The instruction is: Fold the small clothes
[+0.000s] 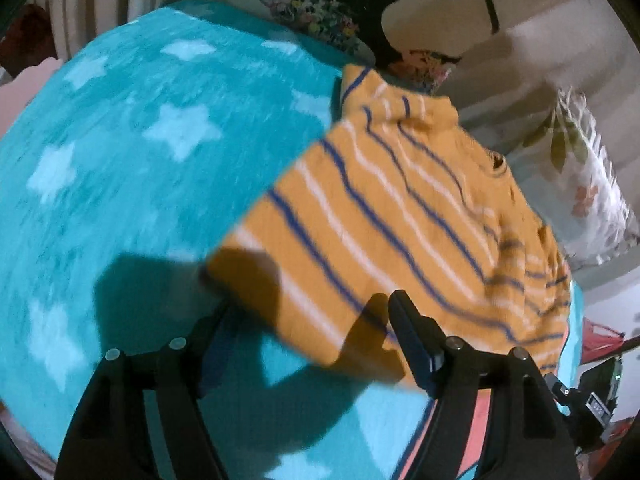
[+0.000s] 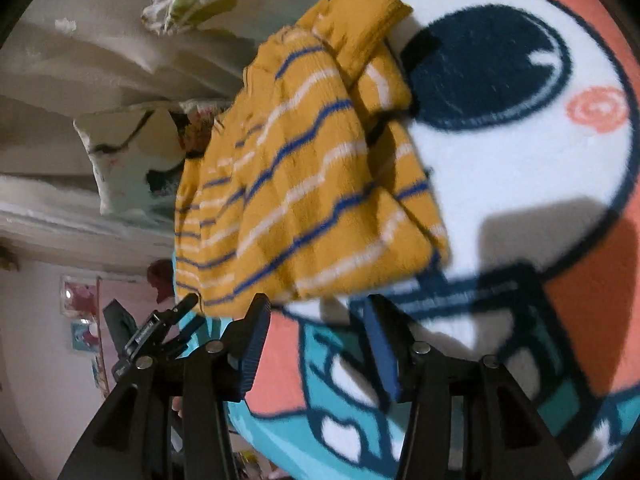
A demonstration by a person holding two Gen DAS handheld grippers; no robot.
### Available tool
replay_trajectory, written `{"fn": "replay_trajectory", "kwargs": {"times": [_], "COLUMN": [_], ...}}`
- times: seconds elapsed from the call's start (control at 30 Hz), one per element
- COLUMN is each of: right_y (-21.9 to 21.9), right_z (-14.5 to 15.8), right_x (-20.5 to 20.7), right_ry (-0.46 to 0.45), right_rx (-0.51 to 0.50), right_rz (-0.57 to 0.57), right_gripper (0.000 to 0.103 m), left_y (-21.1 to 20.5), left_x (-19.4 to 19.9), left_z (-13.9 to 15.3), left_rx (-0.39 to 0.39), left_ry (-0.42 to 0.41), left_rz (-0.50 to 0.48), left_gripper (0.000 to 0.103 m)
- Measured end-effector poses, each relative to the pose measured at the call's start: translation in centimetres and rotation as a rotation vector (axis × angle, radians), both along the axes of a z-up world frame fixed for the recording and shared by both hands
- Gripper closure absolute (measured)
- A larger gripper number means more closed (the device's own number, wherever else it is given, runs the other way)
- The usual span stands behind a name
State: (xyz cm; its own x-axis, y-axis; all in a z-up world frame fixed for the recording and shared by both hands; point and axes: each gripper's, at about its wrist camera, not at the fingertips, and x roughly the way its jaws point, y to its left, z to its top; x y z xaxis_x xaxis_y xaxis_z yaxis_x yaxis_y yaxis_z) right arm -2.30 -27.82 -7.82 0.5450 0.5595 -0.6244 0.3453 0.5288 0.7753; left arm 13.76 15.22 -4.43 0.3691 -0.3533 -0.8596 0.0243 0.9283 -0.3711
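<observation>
Folding this yellow striped shirt [image 1: 400, 216] lying flat on the teal blanket [image 1: 120, 160]: both the left gripper [image 1: 308, 320] and right gripper [image 2: 316, 312] hang spread and empty, so I'd pinch the hem corners evenly.

A teal star-patterned blanket [image 1: 120, 152] covers the bed; floral pillows [image 1: 592, 184] lie against pale bedding [image 2: 80, 60].

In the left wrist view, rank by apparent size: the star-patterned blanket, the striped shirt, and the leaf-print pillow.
1. Star-patterned blanket
2. Striped shirt
3. Leaf-print pillow
The pillow lies farther off and partly cut by the edge, so only its apparent size counts.
</observation>
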Motion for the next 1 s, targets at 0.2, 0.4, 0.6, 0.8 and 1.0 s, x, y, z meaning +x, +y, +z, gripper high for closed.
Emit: {"fn": "replay_trajectory", "kwargs": {"times": [0.2, 0.4, 0.6, 0.8, 1.0], "right_y": [-1.3, -0.9, -0.7, -1.3, -1.4], "right_z": [-0.7, -0.8, -1.3, -1.9, -0.5], "right_x": [3.1, 6.8, 8.7, 7.7, 4.1], "right_ry": [-0.021, -0.054, -0.057, -0.006, -0.013], "right_rx": [0.058, 0.038, 0.055, 0.104, 0.135], "right_rz": [-0.140, -0.221, -0.310, -0.331, -0.299], "right_gripper": [0.049, 0.046, 0.046, 0.076, 0.089], "left_y": [0.0, -1.4, -4.0, -3.0, -1.2], "left_x": [4.6, 8.5, 10.0, 10.1, 6.4], "left_z": [-0.2, -0.5, -0.4, -0.2, 1.9], "left_rx": [-0.065, -0.142, -0.056, -0.159, -0.207], "left_ry": [-0.014, -0.020, -0.007, 0.104, 0.108], "left_rz": [-0.038, -0.099, -0.160, -0.141, -0.120], "left_gripper": [0.022, 0.013, 0.067, 0.085, 0.088]}}
